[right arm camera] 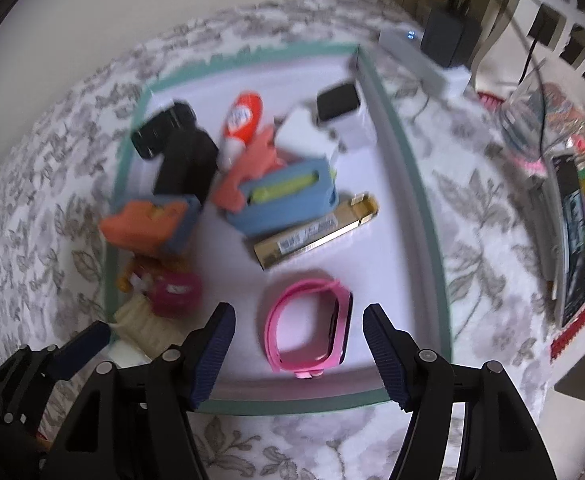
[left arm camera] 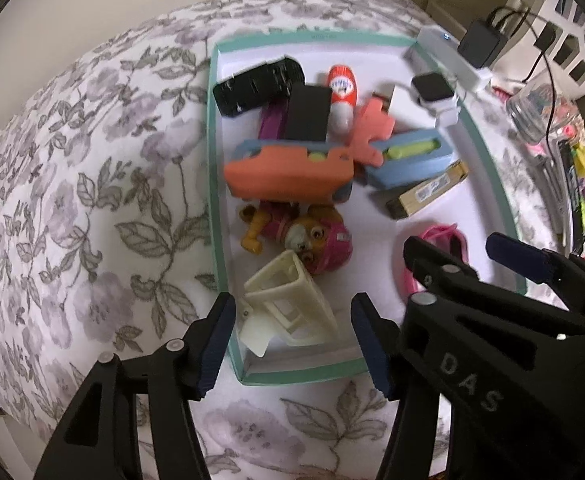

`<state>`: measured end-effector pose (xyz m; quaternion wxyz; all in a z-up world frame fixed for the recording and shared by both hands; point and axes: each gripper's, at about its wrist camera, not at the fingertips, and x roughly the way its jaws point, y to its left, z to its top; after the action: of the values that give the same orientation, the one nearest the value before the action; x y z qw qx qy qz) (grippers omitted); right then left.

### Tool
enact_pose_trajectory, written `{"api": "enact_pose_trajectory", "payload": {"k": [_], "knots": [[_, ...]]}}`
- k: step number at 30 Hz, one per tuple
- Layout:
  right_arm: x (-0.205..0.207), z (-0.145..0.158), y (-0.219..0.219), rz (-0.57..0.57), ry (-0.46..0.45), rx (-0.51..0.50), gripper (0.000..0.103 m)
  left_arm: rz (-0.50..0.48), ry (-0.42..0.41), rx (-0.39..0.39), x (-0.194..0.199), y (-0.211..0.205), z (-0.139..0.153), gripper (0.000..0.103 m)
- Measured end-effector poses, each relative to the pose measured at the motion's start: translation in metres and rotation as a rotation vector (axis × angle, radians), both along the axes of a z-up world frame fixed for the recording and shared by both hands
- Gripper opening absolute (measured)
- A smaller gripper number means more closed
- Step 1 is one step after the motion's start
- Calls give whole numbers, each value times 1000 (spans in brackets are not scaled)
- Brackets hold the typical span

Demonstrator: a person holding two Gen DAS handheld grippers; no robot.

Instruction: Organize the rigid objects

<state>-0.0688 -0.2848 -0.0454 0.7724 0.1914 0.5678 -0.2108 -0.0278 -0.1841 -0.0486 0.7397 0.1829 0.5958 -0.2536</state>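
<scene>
Both grippers hang open over a teal-rimmed tray (left arm camera: 217, 184) on a floral bedspread (left arm camera: 72, 200).

Left gripper (left arm camera: 292, 344) points steeply down at the tray's near-left corner, its jaws apart and gripping nothing, with a cream plastic toy frame (left arm camera: 292, 300) lying in the gap below them. Right gripper (right arm camera: 298, 354) points down at the near end too, jaws spread and empty, and a pink watch band (right arm camera: 308, 328) lies on the tray floor between its fingers without touching them. Farther in, the tray holds a pup figure in a pink helmet (left arm camera: 312, 236), an orange block (left arm camera: 288, 172), a blue case (left arm camera: 408, 160), a gold box (right arm camera: 316, 236), an orange-and-white bottle (left arm camera: 342, 96), a black remote (left arm camera: 258, 86) and a white smartwatch (left arm camera: 432, 90), mostly heaped at the far left.
</scene>
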Motion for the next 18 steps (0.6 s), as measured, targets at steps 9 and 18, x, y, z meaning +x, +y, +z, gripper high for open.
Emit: {"api": "enact_pose_trajectory", "payload": {"k": [9, 18], "knots": [[2, 21, 2, -29, -61, -31, 70, 53, -30, -38, 14, 16, 17, 62], [-7, 17, -8, -67, -72, -18, 79, 175, -78, 2, 32, 33, 13, 82]]}}
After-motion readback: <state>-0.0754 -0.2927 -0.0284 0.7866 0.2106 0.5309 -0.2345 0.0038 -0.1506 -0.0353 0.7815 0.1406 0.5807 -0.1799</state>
